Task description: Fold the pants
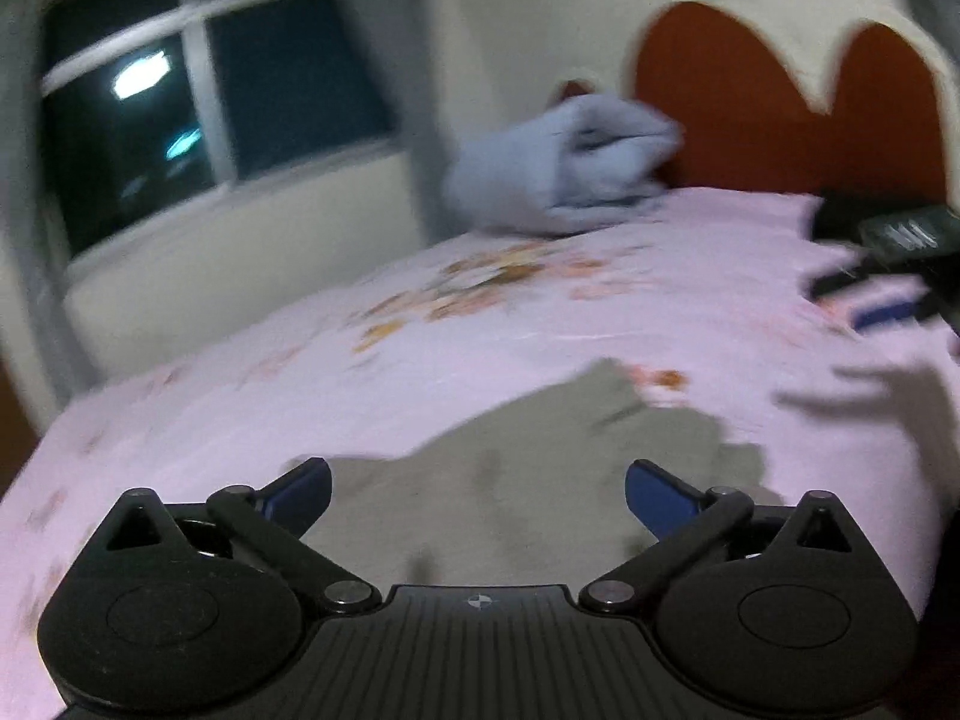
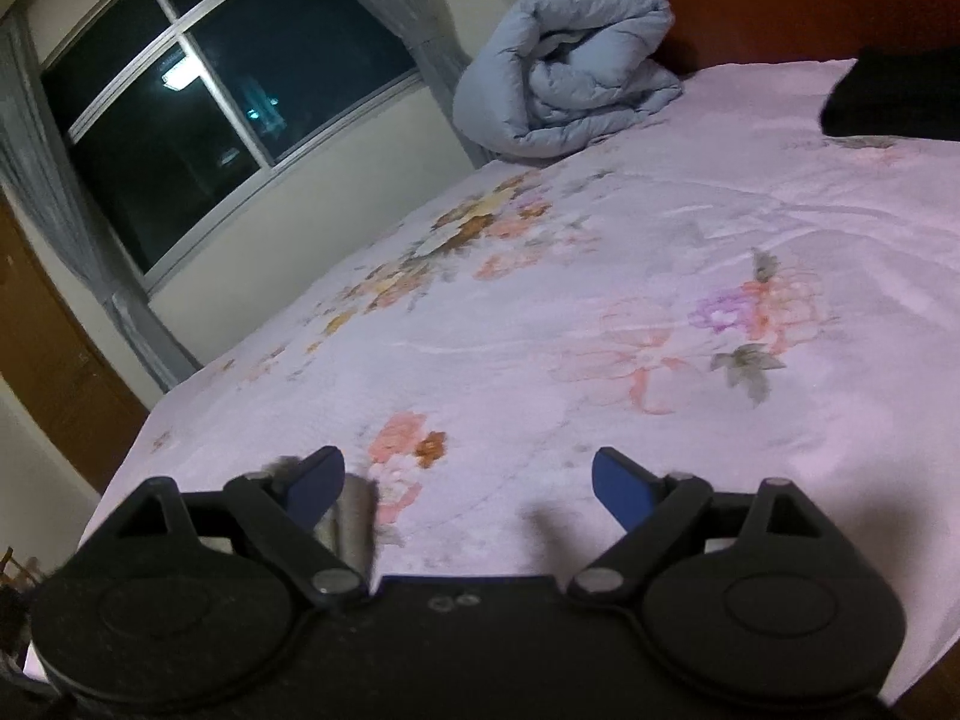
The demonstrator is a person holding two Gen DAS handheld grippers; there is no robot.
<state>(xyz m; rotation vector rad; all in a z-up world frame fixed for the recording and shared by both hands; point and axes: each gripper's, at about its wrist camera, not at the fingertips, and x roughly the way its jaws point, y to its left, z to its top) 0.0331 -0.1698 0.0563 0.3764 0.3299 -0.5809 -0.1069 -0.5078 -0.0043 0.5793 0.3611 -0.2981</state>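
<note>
1. L gripper [image 1: 477, 471]: jaws wide, nothing between the pads. It hangs just above the bed, tilted down.
2. R gripper [image 2: 468, 459]: jaws also wide, empty.
3. Key relation: the grey pants [image 1: 540, 492] lie directly under and ahead of the L gripper. The patch runs from its base fwd and to the right. So my L hand is the nearer one, I judge. The R cam shows only a grey scrap [image 2: 354, 516] by its left finger, prob. an edge of the same cloth, but I can't confirm.
4. Long axis: can't tell for sure, as the L view is motion-blurred. The far edge looks stepped and uneven.
5. Pants look: flat, dull grey, thin, no clear waistband or legs visible. Fold state unclear.
6. Farther out: pink floral sheet [image 2: 600, 210], rolled blue duvet [image 2: 564, 72] at the headboard, and a black item [image 2: 888, 96] far right. Both are well apart from the pants.
</note>
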